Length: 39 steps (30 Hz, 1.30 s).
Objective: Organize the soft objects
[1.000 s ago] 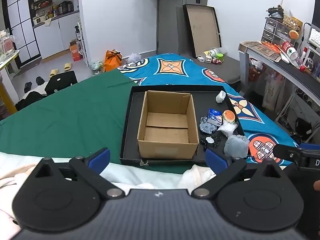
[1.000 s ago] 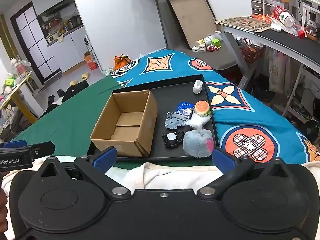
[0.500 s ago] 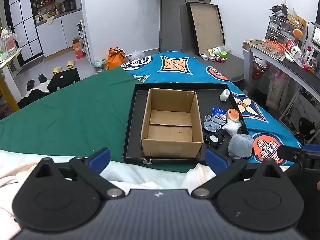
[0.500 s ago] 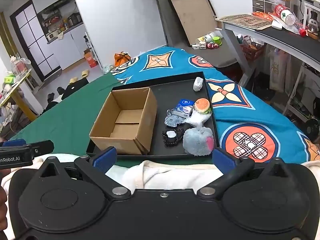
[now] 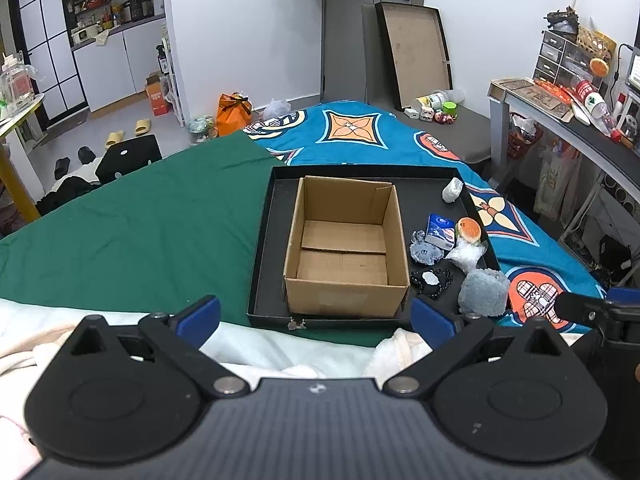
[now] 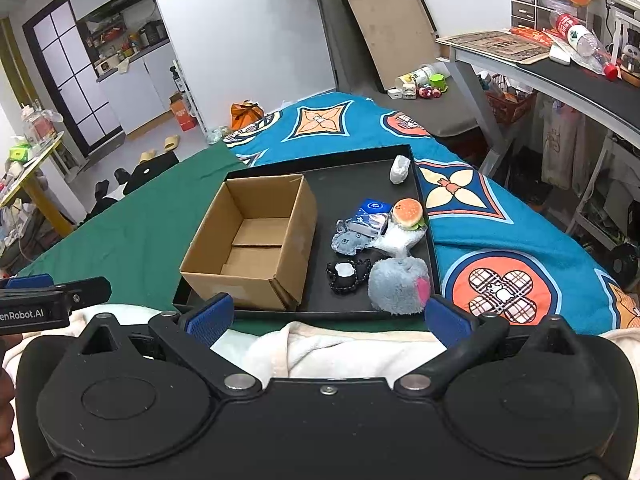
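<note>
Left gripper (image 5: 316, 316): I see my blue pads spread wide, nothing between them, hovering over white bedding short of the tray.
Tray (image 5: 262, 240): black, shallow, lying on the green cloth (image 5: 132, 232) and blue patterned cover (image 5: 516, 240).
Cardboard box (image 5: 344, 248): open-topped, in the tray's left part, nothing inside that I can see.
Soft objects: clustered right of the box — grey flat toy (image 6: 350, 242), blue packet (image 6: 372, 216), burger toy (image 6: 407, 213), black beaded piece (image 6: 346, 274), grey plush (image 6: 400, 286) at the near right corner; a white lump (image 6: 399, 169) sits apart at the far right corner.
Right gripper (image 6: 328, 316): fingers parted wide, holding nothing, near the tray's front edge.
</note>
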Motion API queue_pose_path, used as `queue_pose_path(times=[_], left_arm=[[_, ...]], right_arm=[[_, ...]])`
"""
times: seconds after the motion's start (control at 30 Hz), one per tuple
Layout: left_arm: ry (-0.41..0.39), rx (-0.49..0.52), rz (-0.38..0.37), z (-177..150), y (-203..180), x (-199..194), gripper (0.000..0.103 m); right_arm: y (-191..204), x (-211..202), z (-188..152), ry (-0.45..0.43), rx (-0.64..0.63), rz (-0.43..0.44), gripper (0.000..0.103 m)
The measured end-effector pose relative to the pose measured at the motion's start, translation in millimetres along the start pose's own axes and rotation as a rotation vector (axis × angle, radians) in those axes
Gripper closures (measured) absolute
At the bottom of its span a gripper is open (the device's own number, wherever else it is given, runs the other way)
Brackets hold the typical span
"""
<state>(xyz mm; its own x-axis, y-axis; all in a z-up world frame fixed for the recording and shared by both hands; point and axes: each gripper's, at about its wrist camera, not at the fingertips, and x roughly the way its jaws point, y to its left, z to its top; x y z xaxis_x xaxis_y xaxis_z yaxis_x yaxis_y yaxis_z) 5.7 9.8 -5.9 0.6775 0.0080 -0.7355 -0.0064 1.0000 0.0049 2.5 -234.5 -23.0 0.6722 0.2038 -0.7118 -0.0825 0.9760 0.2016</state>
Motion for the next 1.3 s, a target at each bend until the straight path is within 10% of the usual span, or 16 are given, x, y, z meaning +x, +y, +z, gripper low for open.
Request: queue_pose_path(times=[1.3], left_arm=[[0.02, -0.002, 0.002, 0.8, 3.8, 4.6, 0.002]], right_arm=[[8.4, 2.7, 2.4, 0.014, -0.022, -0.02, 0.0]])
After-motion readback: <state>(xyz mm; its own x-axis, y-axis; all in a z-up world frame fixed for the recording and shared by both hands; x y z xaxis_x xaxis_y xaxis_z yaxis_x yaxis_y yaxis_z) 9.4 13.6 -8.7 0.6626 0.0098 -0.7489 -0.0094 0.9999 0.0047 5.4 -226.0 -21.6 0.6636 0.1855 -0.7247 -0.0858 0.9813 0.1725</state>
